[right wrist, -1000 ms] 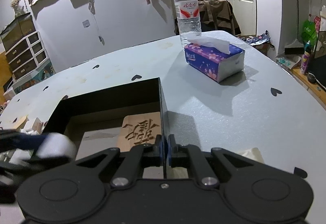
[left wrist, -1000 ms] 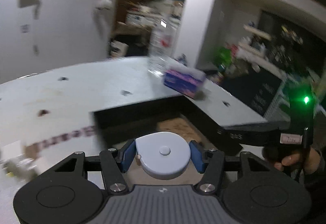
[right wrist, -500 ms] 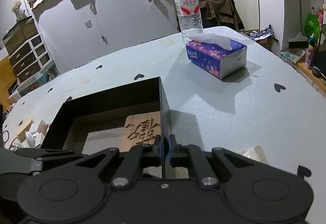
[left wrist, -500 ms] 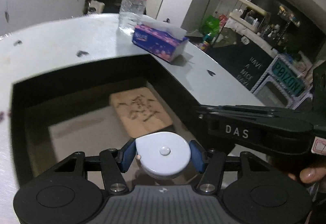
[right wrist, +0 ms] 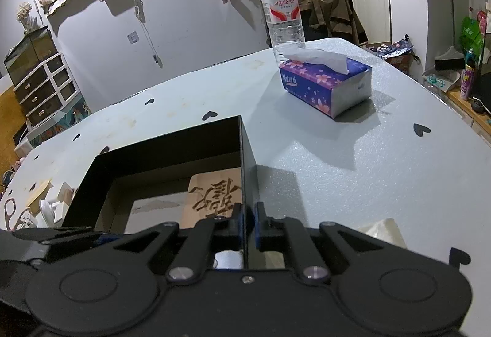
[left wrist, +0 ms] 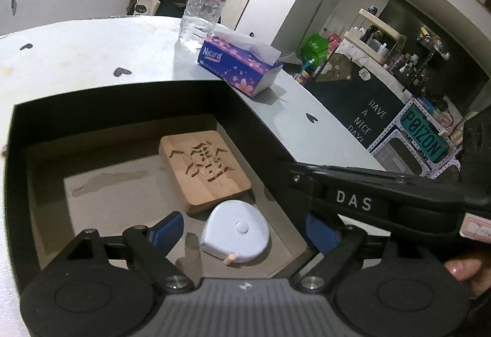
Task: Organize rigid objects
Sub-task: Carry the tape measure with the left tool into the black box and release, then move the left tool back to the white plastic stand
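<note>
Pale-blue tape measure (left wrist: 235, 231) lies free in black box (left wrist: 116, 97) — left hand-held gripper (left wrist: 242, 229) spread wide; right hand-held gripper (right wrist: 247, 218) pinches box wall.

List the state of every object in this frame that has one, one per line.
left gripper: open, empty, over the box.
tape measure: released, flat on the box floor, beside the wooden plaque.
wooden plaque: flat in the box.
black box: open, no lid.
right gripper: shut on the box's right wall.
water bottle: upright, capped.
tissue box: open, tissue sticking out.
</note>
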A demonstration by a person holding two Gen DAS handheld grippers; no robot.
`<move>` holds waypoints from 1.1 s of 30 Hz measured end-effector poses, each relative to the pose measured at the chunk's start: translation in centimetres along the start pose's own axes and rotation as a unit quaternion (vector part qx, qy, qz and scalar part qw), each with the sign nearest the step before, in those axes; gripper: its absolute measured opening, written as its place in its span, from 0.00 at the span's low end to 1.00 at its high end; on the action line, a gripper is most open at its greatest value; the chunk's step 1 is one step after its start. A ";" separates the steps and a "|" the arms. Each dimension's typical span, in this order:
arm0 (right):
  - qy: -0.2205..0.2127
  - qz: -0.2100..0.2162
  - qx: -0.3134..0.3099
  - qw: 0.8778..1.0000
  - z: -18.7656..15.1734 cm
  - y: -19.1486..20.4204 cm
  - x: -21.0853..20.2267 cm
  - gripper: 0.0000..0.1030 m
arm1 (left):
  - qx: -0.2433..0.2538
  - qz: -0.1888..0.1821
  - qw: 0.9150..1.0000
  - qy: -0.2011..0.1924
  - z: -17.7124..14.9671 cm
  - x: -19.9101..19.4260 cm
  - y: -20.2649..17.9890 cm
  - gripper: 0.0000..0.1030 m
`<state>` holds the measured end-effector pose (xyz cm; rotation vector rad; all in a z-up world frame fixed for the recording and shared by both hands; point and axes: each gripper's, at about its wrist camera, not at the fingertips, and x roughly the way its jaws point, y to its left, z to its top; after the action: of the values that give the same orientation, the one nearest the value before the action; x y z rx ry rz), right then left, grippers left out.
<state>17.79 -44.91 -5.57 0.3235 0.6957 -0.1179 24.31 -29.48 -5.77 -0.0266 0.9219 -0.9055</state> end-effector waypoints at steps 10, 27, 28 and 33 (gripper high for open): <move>0.000 -0.001 0.003 1.000 0.0 -0.1 0.0 0.08 | 0.015 0.009 1.000 -0.012 -0.4 -2.2 -0.2 0.89; -0.004 -0.009 0.002 1.000 -0.2 0.3 -0.2 0.07 | 0.027 0.064 0.996 -0.056 -2.5 -8.8 0.4 0.99; -0.004 -0.009 0.001 1.000 -0.2 0.3 -0.2 0.07 | 0.023 0.070 0.995 -0.063 -2.7 -9.3 0.8 1.00; -0.004 -0.010 -0.002 1.000 -0.2 0.4 -0.2 0.07 | 0.010 0.113 0.990 -0.087 -4.4 -11.7 2.5 1.00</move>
<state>17.58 -44.48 -5.53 0.3115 0.6923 -0.1370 19.69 -18.34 -1.66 0.0165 0.7364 -0.6901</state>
